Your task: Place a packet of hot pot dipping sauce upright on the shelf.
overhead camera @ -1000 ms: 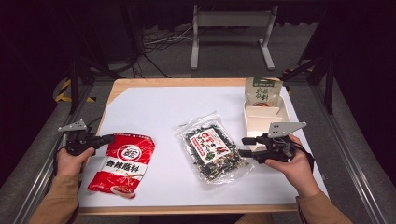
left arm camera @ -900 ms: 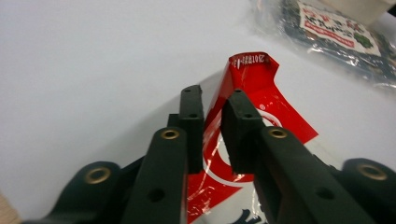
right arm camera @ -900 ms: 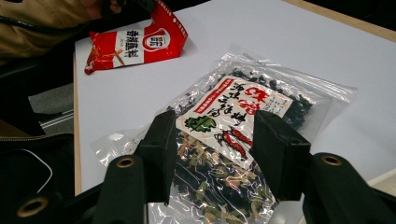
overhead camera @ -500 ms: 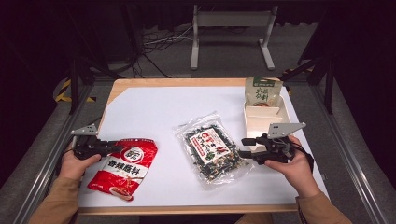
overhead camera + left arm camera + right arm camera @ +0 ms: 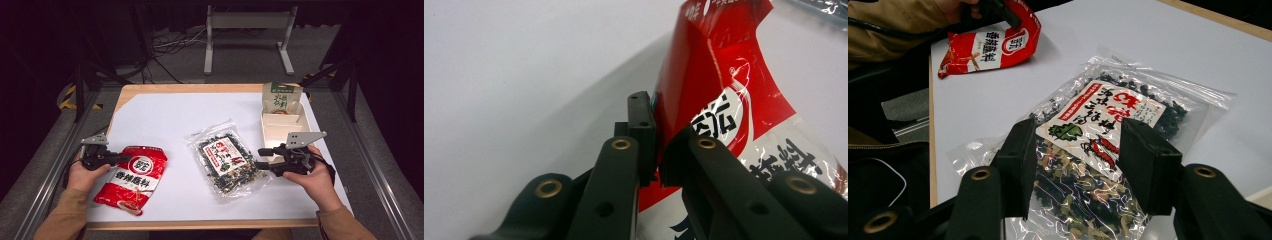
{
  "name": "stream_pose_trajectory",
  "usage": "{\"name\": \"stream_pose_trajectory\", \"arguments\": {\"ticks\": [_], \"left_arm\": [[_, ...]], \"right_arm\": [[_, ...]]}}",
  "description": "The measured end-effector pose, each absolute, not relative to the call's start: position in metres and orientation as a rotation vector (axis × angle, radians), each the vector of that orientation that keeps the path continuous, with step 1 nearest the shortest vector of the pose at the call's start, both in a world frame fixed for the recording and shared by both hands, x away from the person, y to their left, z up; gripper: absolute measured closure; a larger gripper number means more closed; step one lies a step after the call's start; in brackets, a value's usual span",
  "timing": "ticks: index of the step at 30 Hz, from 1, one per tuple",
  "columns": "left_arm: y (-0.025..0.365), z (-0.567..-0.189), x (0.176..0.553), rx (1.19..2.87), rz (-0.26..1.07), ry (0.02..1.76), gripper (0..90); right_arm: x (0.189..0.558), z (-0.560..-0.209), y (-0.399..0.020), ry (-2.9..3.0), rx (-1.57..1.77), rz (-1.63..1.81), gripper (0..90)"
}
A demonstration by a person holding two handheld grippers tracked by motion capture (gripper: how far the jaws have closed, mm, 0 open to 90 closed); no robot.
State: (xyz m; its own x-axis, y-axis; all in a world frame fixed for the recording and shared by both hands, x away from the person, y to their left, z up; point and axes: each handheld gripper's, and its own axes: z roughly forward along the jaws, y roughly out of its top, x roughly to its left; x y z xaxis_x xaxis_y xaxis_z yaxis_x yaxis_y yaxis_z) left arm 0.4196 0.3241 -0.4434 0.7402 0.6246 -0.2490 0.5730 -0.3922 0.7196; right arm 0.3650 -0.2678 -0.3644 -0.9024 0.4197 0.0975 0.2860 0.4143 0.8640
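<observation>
A red snack bag [image 5: 132,177] with white lettering lies flat at the front left of the white sheet. My left gripper [image 5: 124,159] is at its upper left edge. Its jaws have just been closing. In the left gripper view they pinch the red bag [image 5: 724,85] at that edge, where the left gripper [image 5: 658,150] is shut on the film. A clear bag of dark seaweed snack [image 5: 225,160] lies in the middle. My right gripper [image 5: 261,158] is held open at its right edge, not touching it. Past the right gripper [image 5: 1078,165], the clear bag [image 5: 1108,125] shows between wide jaws.
A white cardboard tray [image 5: 295,122] sits at the right rear of the sheet, with a green-and-white pouch [image 5: 281,97] standing at its far end. The wooden table edge [image 5: 200,88] borders the sheet. Dark floor, cables and a metal stand lie beyond.
My left gripper has shifted slightly right onto the red bag's upper left edge and its jaws have closed on it. The right gripper and the clear bag have not moved.
</observation>
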Motion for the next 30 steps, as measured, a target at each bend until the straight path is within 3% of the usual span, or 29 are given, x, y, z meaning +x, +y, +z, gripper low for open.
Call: {"name": "stream_pose_trajectory", "arguments": {"ticks": [30], "left_arm": [[0.318, -0.359, 0.385, 2.051, 0.089, 0.74, 89.2]], "right_arm": [[0.363, -0.365, -0.268, 2.513, 0.699, 1.552, 52.9]]}}
